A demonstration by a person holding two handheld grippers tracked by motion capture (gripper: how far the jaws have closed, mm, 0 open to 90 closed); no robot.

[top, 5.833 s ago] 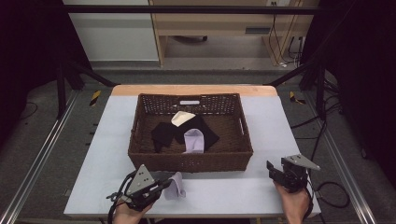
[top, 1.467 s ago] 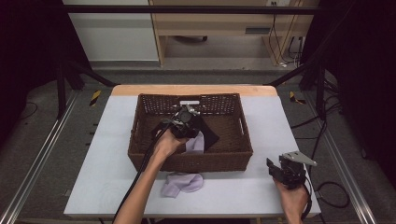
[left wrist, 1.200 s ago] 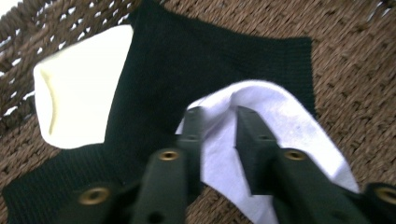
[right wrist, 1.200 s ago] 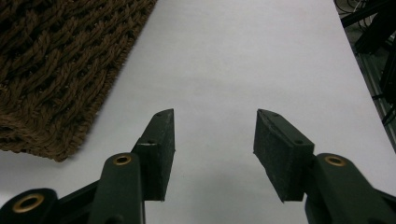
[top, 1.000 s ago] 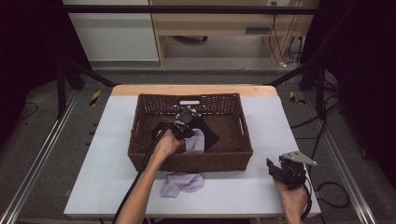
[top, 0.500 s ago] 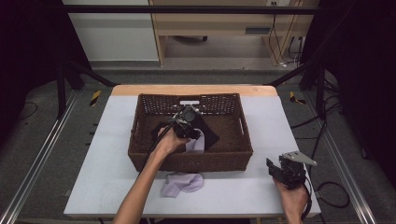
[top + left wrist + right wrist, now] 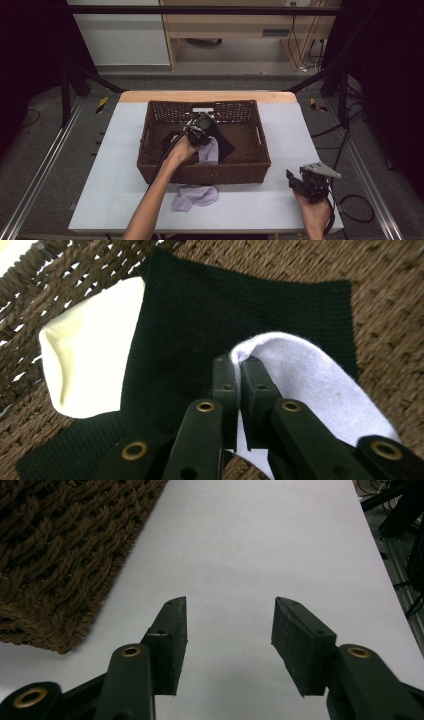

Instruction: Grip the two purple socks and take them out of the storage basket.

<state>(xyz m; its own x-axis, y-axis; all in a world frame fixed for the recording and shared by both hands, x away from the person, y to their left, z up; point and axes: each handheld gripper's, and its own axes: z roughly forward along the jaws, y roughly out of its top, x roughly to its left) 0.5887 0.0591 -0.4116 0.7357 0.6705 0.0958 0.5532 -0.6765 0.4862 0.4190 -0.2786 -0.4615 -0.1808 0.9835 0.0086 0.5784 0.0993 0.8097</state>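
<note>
High view: the left gripper [image 7: 200,131] is inside the wicker basket [image 7: 150,150], which stands on the white table [image 7: 115,150]. It is positioned at the top of a lavender sock [image 7: 210,151] that lies across a black sock [image 7: 226,146] on the basket floor. A second lavender sock [image 7: 195,196] lies on the table just in front of the basket's near wall. The right gripper [image 7: 292,179] is held above the table's near right corner, well apart from the basket.

Left gripper view: the jaws have just been closing and now stand together, clamped on the upper edge of the lavender sock [image 7: 320,385]; a fold of the fabric is pinched between the pads. The lavender sock rests on the black sock [image 7: 200,340], and a cream sock [image 7: 90,355] lies partly under the black sock's edge, near the basket wall [image 7: 45,275].

Right gripper view: the jaws of the right gripper [image 7: 230,615] stand apart with nothing between them. Bare table surface [image 7: 260,540] lies beneath, and a corner of the basket [image 7: 55,560] is at the left.
</note>
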